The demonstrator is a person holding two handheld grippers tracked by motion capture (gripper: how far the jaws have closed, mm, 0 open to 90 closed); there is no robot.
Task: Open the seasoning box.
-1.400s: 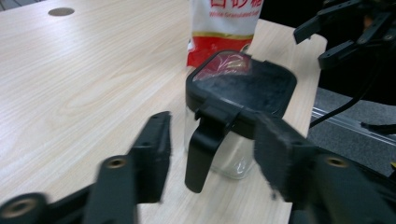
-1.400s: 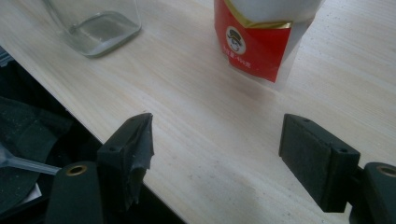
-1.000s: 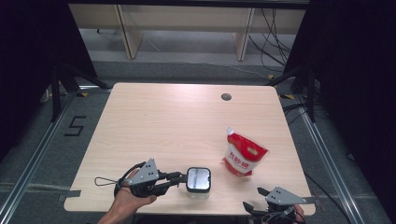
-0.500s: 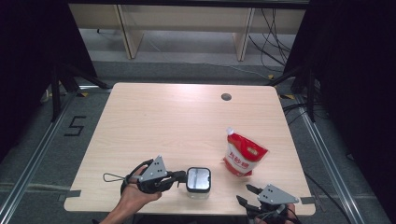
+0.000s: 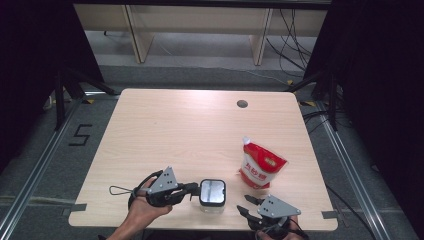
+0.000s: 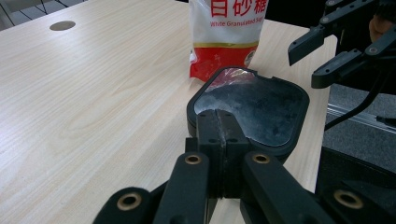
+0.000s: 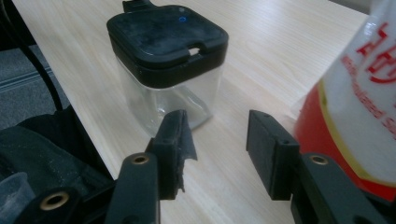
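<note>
Moved inward along the near edge of the table (image 5: 165,125) since a second ago, the left gripper (image 5: 192,189) is now seen with its tips at the left side of the lid (image 5: 212,191) of a small clear jar (image 5: 212,196), where earlier a little more room lay between hand and jar. The right gripper (image 5: 250,204) has also been brought slightly leftward along the near edge, nearer the jar. Jar and pouch are seen where they stood before.

The jar, square with rounded corners and clear walls, is capped by a black lid with a glossy panel, and appears empty in the right gripper view (image 7: 168,88). A red and white stand-up pouch (image 5: 260,167), printed "White Granulated" and with Chinese characters, is stood upright just beyond and to the right of the jar, apart from it; its contents cannot be seen.

In the left gripper view, the jaws are pressed together at the lid's rim (image 6: 252,112); whether a tab is pinched between them cannot be told. The right gripper's jaws are held spread, nothing between them, aimed at the gap between jar and pouch (image 7: 359,93). The person's left hand (image 5: 145,207) is wrapped around the left gripper's handle.
</note>
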